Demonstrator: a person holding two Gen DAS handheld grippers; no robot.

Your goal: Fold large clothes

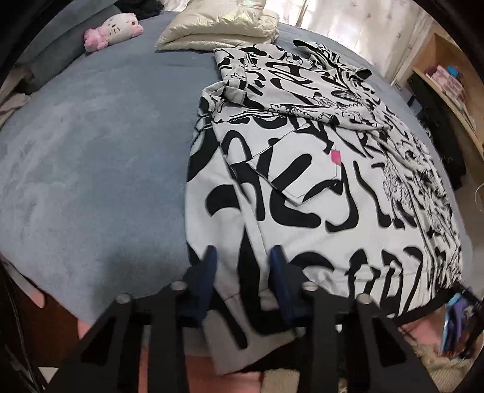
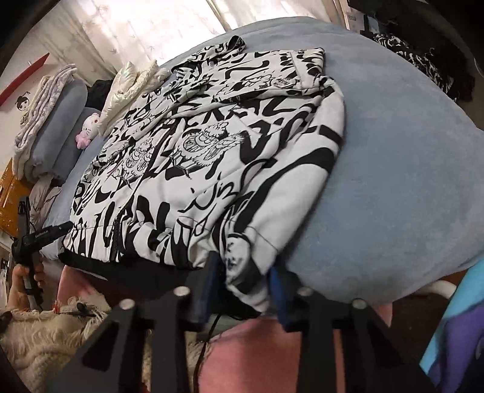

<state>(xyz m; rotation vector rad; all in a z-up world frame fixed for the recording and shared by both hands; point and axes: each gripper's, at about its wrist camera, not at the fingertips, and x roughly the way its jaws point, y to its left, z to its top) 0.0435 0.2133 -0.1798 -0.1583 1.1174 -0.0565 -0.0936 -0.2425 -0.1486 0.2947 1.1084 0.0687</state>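
A large white jacket with black graffiti print point(image 1: 317, 169) lies on the blue bed point(image 1: 90, 151), sleeves folded in, hem hanging over the near edge. My left gripper point(image 1: 243, 260) is open, its blue fingers either side of the hem's left corner. In the right wrist view the jacket point(image 2: 211, 136) fills the middle. My right gripper point(image 2: 245, 269) is open with the hem's right corner between its fingers. The left gripper point(image 2: 54, 232) also shows there at the jacket's far hem corner.
A folded cream puffer jacket point(image 1: 217, 27) and a pink-and-white plush toy point(image 1: 115, 27) lie at the head of the bed. A wooden shelf point(image 1: 447, 78) stands to the right. Folded bedding point(image 2: 39, 115) is stacked at the left. A pink bed skirt point(image 2: 257, 347) hangs below.
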